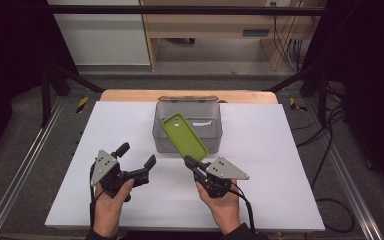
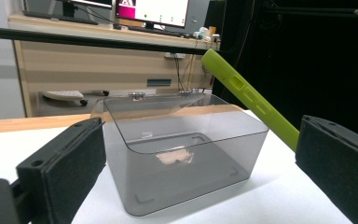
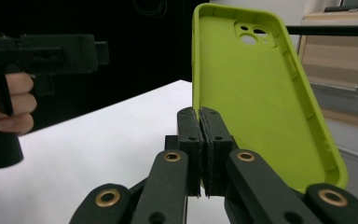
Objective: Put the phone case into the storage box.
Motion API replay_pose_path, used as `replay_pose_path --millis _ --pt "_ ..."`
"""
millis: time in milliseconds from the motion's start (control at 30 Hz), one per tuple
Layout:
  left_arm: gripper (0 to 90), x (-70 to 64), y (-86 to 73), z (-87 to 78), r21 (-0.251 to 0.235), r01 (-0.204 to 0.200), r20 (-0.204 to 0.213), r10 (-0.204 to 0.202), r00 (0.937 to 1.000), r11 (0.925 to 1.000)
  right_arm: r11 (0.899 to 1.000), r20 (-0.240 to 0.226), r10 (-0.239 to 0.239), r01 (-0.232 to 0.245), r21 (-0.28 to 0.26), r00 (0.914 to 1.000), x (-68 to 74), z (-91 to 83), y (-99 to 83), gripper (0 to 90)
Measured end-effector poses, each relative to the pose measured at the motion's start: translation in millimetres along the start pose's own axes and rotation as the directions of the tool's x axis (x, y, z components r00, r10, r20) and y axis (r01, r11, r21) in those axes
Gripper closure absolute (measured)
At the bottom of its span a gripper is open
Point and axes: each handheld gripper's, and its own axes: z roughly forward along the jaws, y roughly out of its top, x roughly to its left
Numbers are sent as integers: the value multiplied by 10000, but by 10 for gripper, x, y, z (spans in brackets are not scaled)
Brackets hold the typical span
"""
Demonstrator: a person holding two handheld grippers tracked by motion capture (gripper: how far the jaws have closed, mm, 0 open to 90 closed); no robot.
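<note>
A lime-green phone case (image 1: 184,136) is tilted over the front rim of a clear grey plastic box (image 1: 215,131) at the table's middle. My right gripper (image 1: 190,162) is shut on the case's lower edge. In the right gripper view the jaws (image 3: 200,114) pinch the case's rim (image 3: 256,93), its hollow inside and camera cut-out facing the camera. My left gripper (image 1: 137,155) hovers open to the left of the box, holding nothing. The left gripper view looks between the wide jaws at the box (image 2: 182,154), with the case (image 2: 251,100) slanting at the right.
A white sheet (image 1: 280,165) covers the table, with a wooden edge (image 1: 130,95) at the back. A small pale scrap (image 2: 175,158) lies on the box's floor. Black frame bars (image 1: 55,85) and cables (image 1: 325,150) flank the table. A desk with monitors (image 2: 154,9) stands beyond.
</note>
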Motion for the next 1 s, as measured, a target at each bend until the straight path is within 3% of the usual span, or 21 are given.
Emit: replay_pose_path --millis 133,233,467,633,767,833,1000 --pt "15 -14 -35 2 24 364 160 -364 9992 9993 9999 -71 120 -121 -104 9999 30 -14 -6 882" --pt "15 -46 -26 13 -96 991 452 -985 9941 9950 9990 -236 193 -203 -405 9995 93 -23 -7 882" --pt "16 -135 -14 -8 -423 1123 357 -1108 9932 9928 9983 -364 242 -260 -512 9990 195 8 -38 882" --pt "27 -183 -42 -15 -754 1648 174 -1640 9863 9834 9972 -493 546 -570 -489 9973 275 58 -81 882" --pt "30 -198 -73 -32 -995 1714 -179 -1740 9846 9802 9968 -455 618 -640 -485 9970 342 96 -96 882" --pt "40 -209 -86 -34 -1058 1811 -141 -1836 9829 9778 9964 -528 668 -693 -482 9964 371 104 -104 882" --pt "65 -269 -125 -12 -1013 1718 112 -1715 9851 9799 9965 -715 666 -699 -451 9952 412 116 -123 882"
